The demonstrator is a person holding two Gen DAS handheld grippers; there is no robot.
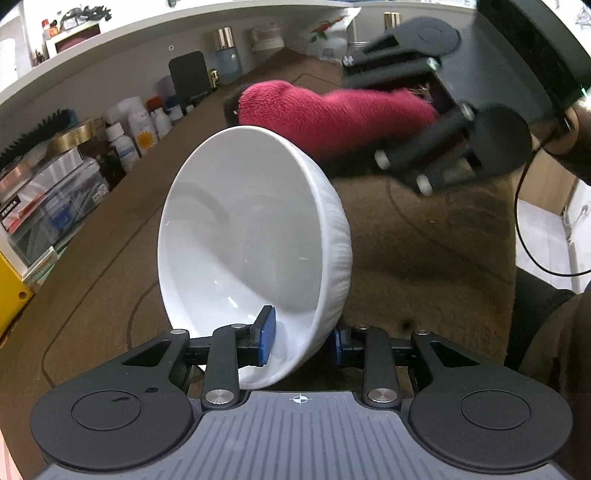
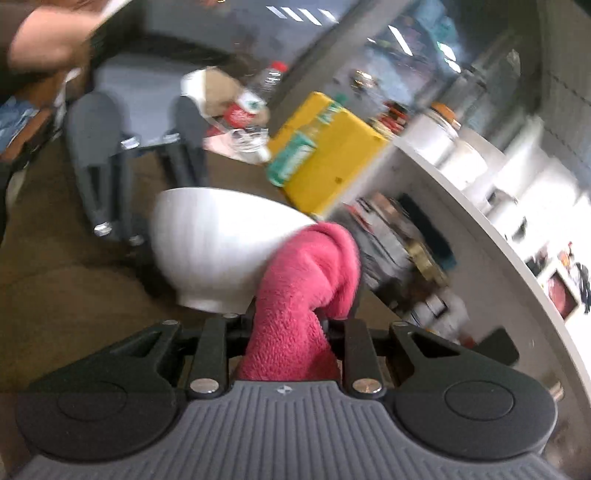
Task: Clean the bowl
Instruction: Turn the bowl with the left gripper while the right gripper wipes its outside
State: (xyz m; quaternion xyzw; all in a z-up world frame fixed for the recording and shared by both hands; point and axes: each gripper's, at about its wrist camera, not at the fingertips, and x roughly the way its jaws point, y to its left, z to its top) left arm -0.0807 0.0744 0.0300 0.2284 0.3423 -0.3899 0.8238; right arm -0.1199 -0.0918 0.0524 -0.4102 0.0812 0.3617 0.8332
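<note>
A white ribbed bowl [image 1: 255, 236] is held tilted on its side above the brown table, its inside facing left. My left gripper [image 1: 301, 338] is shut on the bowl's rim, one blue pad inside and one outside. A pink fleecy cloth [image 1: 325, 114] hangs beyond the bowl's upper right, pinched in my right gripper [image 1: 434, 99]. In the right wrist view the cloth [image 2: 295, 302] stands up between the fingers of my right gripper [image 2: 288, 325] and folds over next to the bowl's [image 2: 214, 240] outer wall. That view is blurred.
The brown table mat [image 1: 424, 236] stretches under both grippers. Bottles and plastic boxes [image 1: 122, 140] line the left edge below a white shelf [image 1: 147, 33]. A yellow box [image 2: 332, 155] and a bottle lie behind the bowl. A person's hand [image 2: 40, 40] holds the left gripper.
</note>
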